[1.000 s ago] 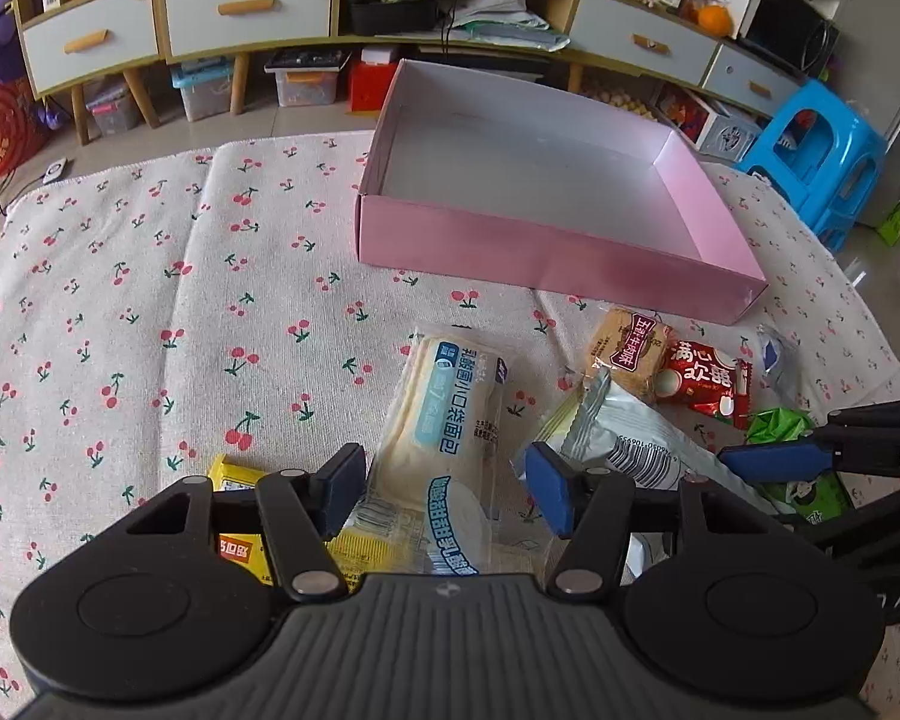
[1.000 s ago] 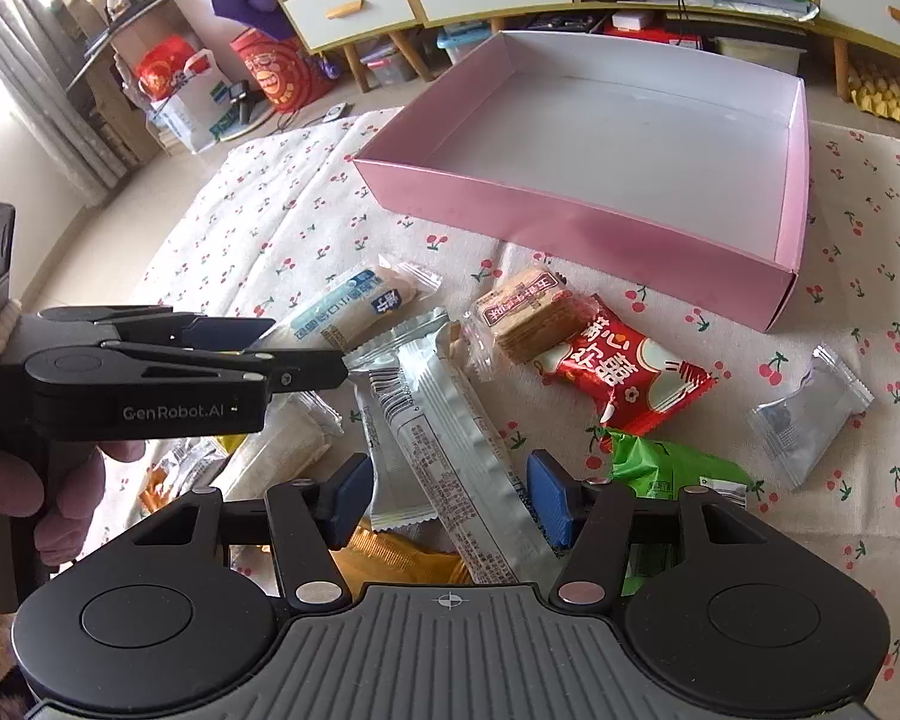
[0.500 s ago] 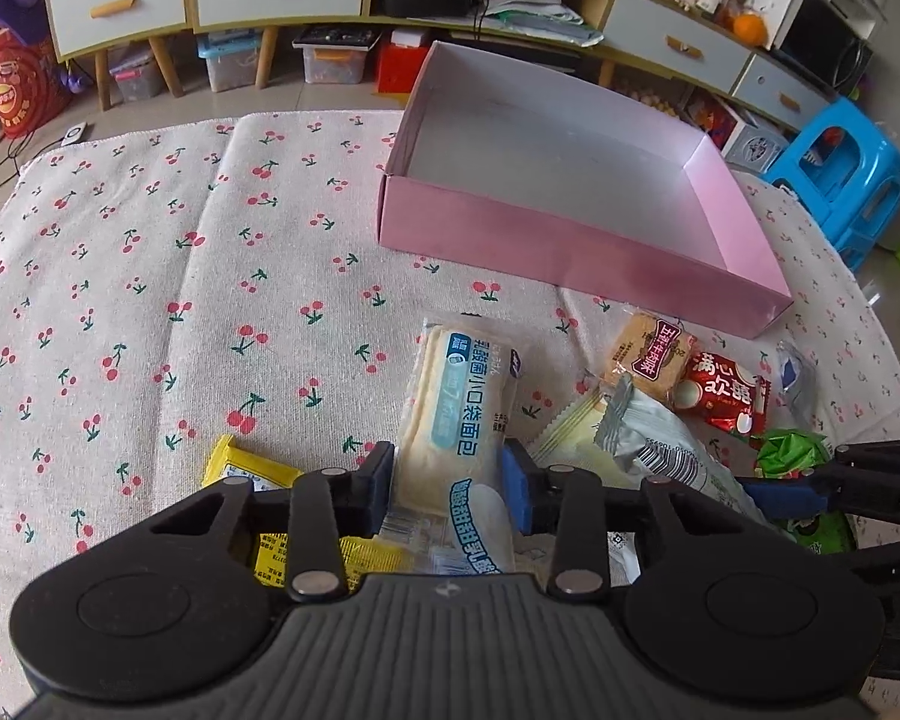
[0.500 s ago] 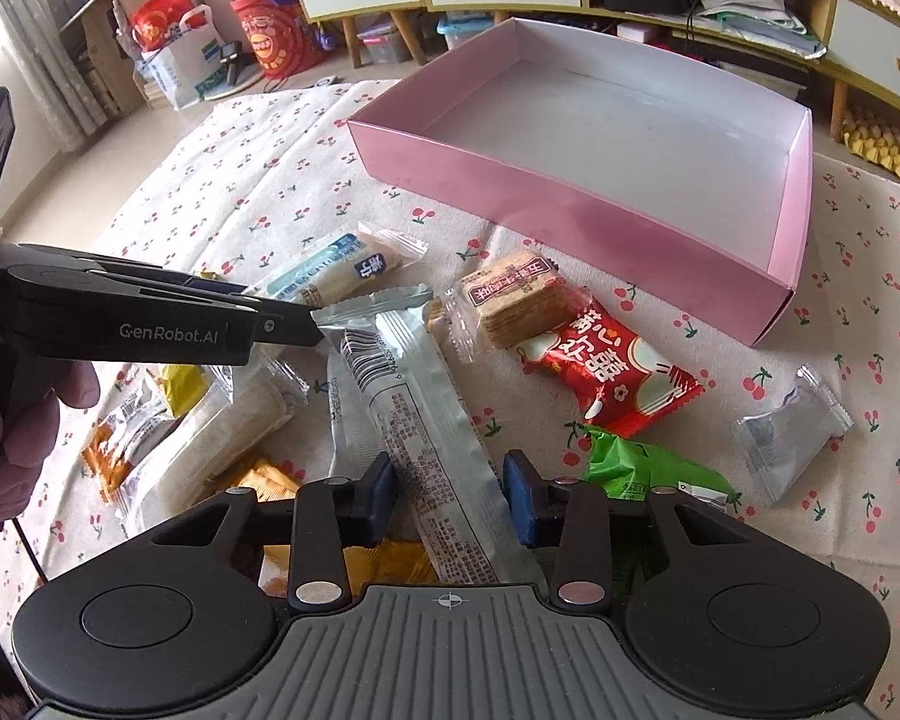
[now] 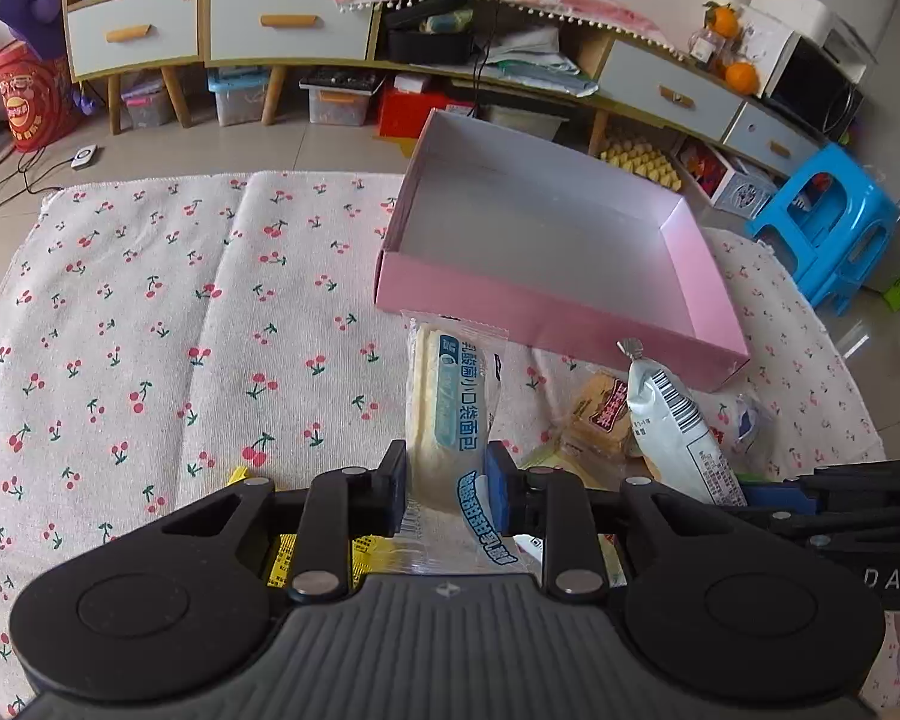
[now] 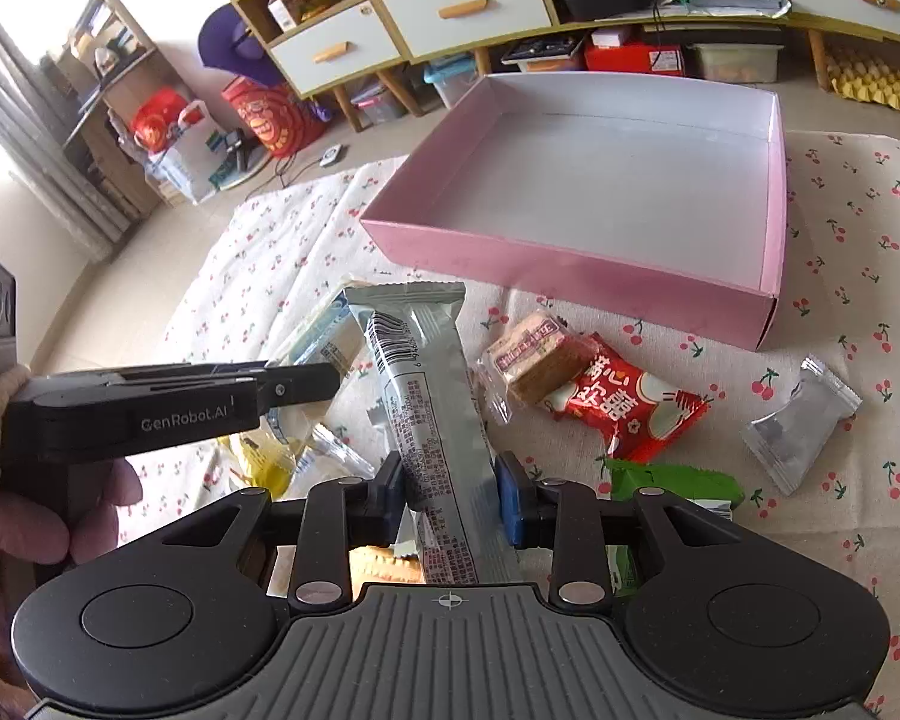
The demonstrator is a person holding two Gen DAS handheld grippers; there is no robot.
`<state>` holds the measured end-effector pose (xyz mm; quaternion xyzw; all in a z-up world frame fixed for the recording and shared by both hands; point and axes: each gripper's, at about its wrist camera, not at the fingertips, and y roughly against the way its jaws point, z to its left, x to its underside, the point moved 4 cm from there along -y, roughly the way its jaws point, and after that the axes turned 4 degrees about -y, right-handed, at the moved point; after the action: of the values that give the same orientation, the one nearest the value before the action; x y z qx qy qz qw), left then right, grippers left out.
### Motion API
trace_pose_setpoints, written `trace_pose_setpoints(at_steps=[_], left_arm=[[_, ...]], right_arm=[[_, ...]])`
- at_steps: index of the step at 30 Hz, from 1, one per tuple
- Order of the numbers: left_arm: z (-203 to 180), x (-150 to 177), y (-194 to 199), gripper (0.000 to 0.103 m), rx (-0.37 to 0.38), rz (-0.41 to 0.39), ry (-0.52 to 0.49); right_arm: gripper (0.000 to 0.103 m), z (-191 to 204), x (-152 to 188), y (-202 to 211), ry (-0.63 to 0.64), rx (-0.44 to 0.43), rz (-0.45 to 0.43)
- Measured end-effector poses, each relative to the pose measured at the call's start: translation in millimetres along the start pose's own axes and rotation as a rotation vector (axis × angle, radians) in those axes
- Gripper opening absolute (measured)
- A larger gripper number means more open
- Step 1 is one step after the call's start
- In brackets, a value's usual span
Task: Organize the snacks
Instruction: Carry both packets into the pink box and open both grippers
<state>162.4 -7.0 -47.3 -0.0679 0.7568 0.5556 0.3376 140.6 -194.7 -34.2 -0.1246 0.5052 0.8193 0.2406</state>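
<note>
My left gripper (image 5: 447,480) is shut on a pale bread packet with blue lettering (image 5: 450,396), which sticks up between its pads off the cherry-print cloth (image 5: 150,330). My right gripper (image 6: 450,480) is shut on a long silver wafer packet with a barcode (image 6: 426,372), which is raised and tilted forward. The empty pink box (image 6: 570,276) lies just beyond both packets. In the right wrist view the left gripper (image 6: 306,384) reaches in from the left, held by a person's hand (image 6: 30,534). In the left wrist view the silver packet (image 5: 678,426) stands to the right of the bread.
Loose on the cloth lie a red packet (image 6: 624,402), a cracker packet (image 6: 534,354), a green packet (image 6: 672,480), a small silver packet (image 6: 804,420) and a yellow packet (image 5: 282,552). A blue stool (image 5: 828,228) and low cabinets (image 5: 294,18) stand beyond the cloth.
Both grippers went from open to shut, the left on the bread packet and the right on the silver packet. Both packets now tilt up off the cloth.
</note>
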Motion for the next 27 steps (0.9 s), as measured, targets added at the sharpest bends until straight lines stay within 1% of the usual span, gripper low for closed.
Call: trace_pose_setpoints(at_steps=[2, 4, 9, 14, 19, 22, 24, 27], left_arm=[[-2, -6, 4, 0.024, 0.009, -0.026, 0.006], [-6, -17, 4, 0.024, 0.009, -0.054, -0.013], [-18, -51, -11, 0.023, 0.026, -0.118, -0.035], [-34, -78, -40, 0.023, 0.006, -0.187, -0.112], [-34, -88, -67, 0.023, -0.018, -0.236, -0.171], [-31, -84, -79, 0.023, -0.043, -0.223, -0.198], [-30, -80, -81, 0.023, -0.081, -0.201, -0.237], [-28, -74, -78, 0.023, -0.115, -0.171, -0.280]], right_arm=[[0.031, -2, -8, 8, -0.028, -0.002, -0.030], [0.031, -7, -19, 16, -0.063, 0.000, -0.068], [0.031, -30, -51, 25, -0.165, 0.022, -0.159], [0.031, -59, -86, 17, -0.226, 0.046, -0.242], [0.031, -81, -109, -5, -0.250, 0.088, -0.283], [0.031, -90, -116, -18, -0.248, 0.115, -0.291], [0.031, -95, -119, -28, -0.250, 0.121, -0.289], [0.031, -97, -120, -38, -0.246, 0.128, -0.282]])
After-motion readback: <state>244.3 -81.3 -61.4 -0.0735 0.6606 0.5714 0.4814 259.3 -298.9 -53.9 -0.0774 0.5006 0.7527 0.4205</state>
